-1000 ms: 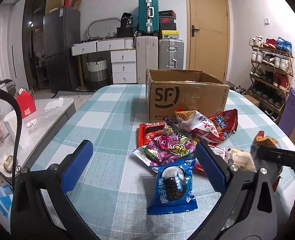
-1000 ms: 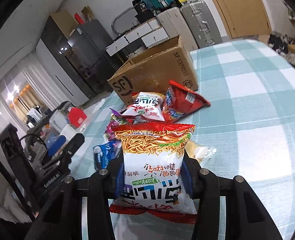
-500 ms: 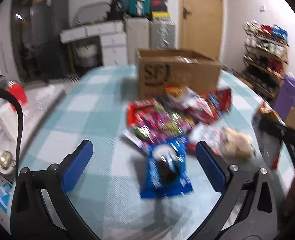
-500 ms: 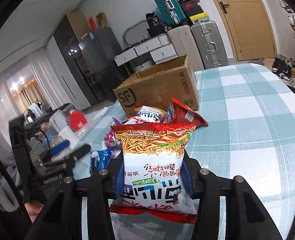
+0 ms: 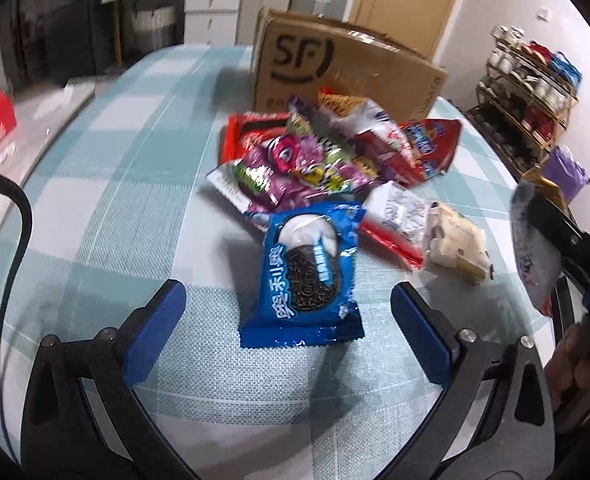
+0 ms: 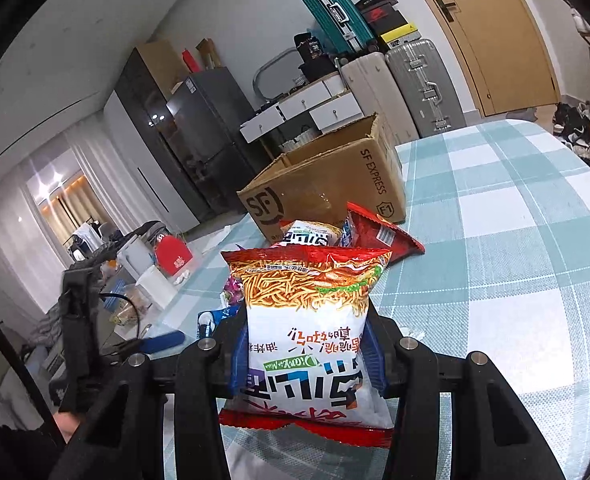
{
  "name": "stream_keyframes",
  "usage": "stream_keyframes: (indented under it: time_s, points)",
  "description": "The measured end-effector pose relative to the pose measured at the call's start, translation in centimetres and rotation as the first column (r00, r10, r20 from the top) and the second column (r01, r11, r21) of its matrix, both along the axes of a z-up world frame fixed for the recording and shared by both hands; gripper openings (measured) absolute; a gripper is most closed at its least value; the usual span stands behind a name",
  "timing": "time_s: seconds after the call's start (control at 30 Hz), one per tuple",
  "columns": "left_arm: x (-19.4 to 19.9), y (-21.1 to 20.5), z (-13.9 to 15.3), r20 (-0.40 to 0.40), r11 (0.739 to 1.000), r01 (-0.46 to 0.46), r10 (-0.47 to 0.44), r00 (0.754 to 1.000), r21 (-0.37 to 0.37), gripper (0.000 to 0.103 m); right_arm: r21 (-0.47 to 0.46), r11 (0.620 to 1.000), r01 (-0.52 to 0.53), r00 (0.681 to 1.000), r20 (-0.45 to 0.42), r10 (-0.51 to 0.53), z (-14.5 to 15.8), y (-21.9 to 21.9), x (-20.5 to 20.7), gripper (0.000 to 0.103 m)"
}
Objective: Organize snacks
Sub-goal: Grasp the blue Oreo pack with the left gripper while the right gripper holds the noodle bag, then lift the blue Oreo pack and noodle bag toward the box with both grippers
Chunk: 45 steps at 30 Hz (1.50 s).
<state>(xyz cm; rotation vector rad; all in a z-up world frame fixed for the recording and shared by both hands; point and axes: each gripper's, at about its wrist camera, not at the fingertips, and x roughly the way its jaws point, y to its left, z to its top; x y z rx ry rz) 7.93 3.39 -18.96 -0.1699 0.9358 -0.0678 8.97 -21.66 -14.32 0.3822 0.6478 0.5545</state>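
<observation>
Noodle-snack bag: upright, long axis vertical, print upside down, clamped between the right gripper fingers, raised off the desk, short of the cardboard box. Lower seam partly hidden. Oreo pack: flat, lengthwise toward the box, nearest of the snack pile. Left gripper: fingers wide, empty, straddling it. Open desk right of the box.

Blue cookie packet mostly behind noodle bag

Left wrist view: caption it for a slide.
Open left tongs frame a blue Oreo pack lying before the snack pile.
</observation>
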Motion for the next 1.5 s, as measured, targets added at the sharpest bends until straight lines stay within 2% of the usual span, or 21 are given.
stream_keyframes:
  time_s: [0.23,0.37,0.47,0.57,0.63,0.73,0.77,0.8,0.87,0.97,1.27,1.4,1.5]
  points:
    - [1.6,-0.1,-0.1,-0.014,0.998,-0.046,0.047,0.999,0.051,0.102,0.013,1.000,0.000,1.000,-0.002,0.000,0.0,0.1,-0.1,0.047]
    - [2.5,0.4,-0.6,-0.054,0.996,-0.092,0.093,0.994,0.019,0.102,0.016,1.000,-0.007,1.000,-0.001,0.007,-0.1,0.0,-0.2,0.047]
    - [2.6,0.1,-0.5,-0.052,0.996,-0.083,0.084,0.995,0.025,0.100,0.020,1.000,-0.008,1.000,-0.004,0.008,-0.1,-0.1,-0.1,0.047]
    - [2.7,-0.4,-0.6,-0.054,0.997,-0.061,0.064,0.997,0.051,0.087,0.025,1.000,-0.006,1.000,-0.003,0.007,-0.2,-0.2,-0.1,0.047]
    - [2.6,-0.5,-0.6,-0.056,0.996,-0.063,0.066,0.996,0.066,0.082,0.031,0.999,-0.007,1.000,-0.009,0.007,-0.3,-0.3,-0.2,0.047]
    - [2.2,-0.6,-0.4,-0.048,0.997,-0.049,0.052,0.997,0.062,0.065,0.037,0.999,-0.004,1.000,-0.011,0.004,-0.4,-0.4,-0.2,0.047]
    - [2.0,-0.7,-0.4,-0.046,0.997,-0.041,0.044,0.998,0.063,0.051,0.037,0.999,-0.005,1.000,-0.011,0.005,-0.4,-0.4,-0.2,0.047]
    - [1.9,-0.8,-0.3,-0.046,0.997,-0.030,0.033,0.998,0.067,0.042,0.035,0.999,-0.005,1.000,-0.010,0.005,-0.4,-0.4,-0.2,0.047]
    - [1.6,-0.9,-0.2,-0.050,0.997,-0.021,0.025,0.998,0.079,0.042,0.033,0.999,-0.006,1.000,-0.005,0.006,-0.3,-0.4,-0.2,0.047]
    - [1.2,-0.8,0.1,-0.053,0.999,-0.001,0.003,0.999,0.044,0.042,0.032,0.999,-0.007,1.000,0.002,0.007,-0.3,-0.4,-0.3,0.047]
    - [-0.6,-1.3,2.5,-0.001,0.996,0.031,-0.031,1.000,0.079,0.042,0.032,0.999,0.001,1.000,0.006,-0.001,0.0,-0.4,-0.6,0.047]
    - [-1.4,-1.0,4.2,0.033,0.994,0.038,-0.041,0.999,0.102,0.042,0.036,0.999,-0.002,0.998,0.063,0.000,0.7,-0.5,-1.5,0.047]
    - [-1.9,-0.4,5.9,0.061,0.996,0.036,-0.041,0.997,0.082,0.042,0.033,0.999,-0.016,0.994,0.108,0.012,1.3,-0.3,-2.4,0.047]
